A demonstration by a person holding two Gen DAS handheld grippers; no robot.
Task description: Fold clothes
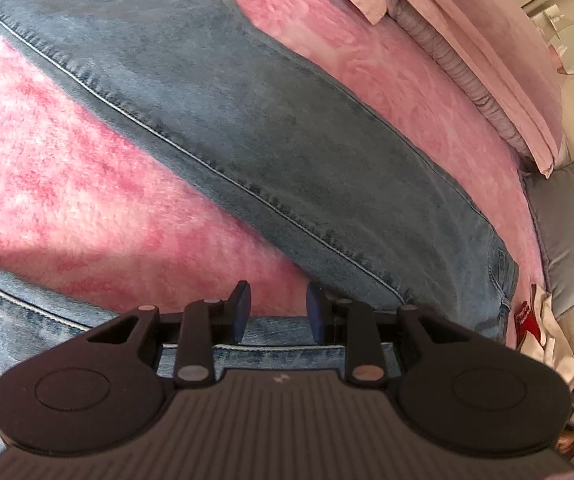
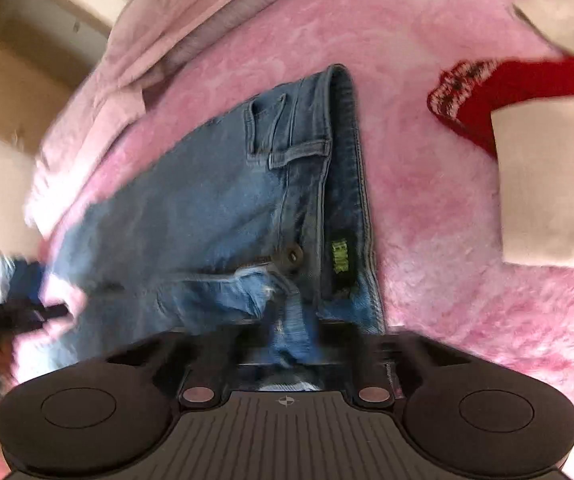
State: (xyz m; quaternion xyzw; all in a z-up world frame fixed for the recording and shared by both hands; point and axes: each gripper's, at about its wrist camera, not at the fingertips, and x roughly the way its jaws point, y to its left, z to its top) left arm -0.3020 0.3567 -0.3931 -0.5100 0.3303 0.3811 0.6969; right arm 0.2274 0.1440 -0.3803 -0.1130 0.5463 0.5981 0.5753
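— What does each of your cameras catch that the other misses?

— My left one shows a long leg of the faded blue denim jeans (image 1: 247,128) running diagonally ahead of my left gripper (image 1: 278,312); my right one shows their waistband, button and green label (image 2: 341,268).

— And your jaws?

— Left blue pads (image 1: 241,308) stand apart, holding nothing, low over the hem beneath them. My right gripper (image 2: 287,344) has denim bunched between its fingers; blur keeps me from telling if it's clamped.

— Surroundings?

— A fluffy pink blanket (image 2: 427,208); a red knit garment (image 2: 499,92) and folded cream cloth (image 2: 547,184) right of my right jaws.
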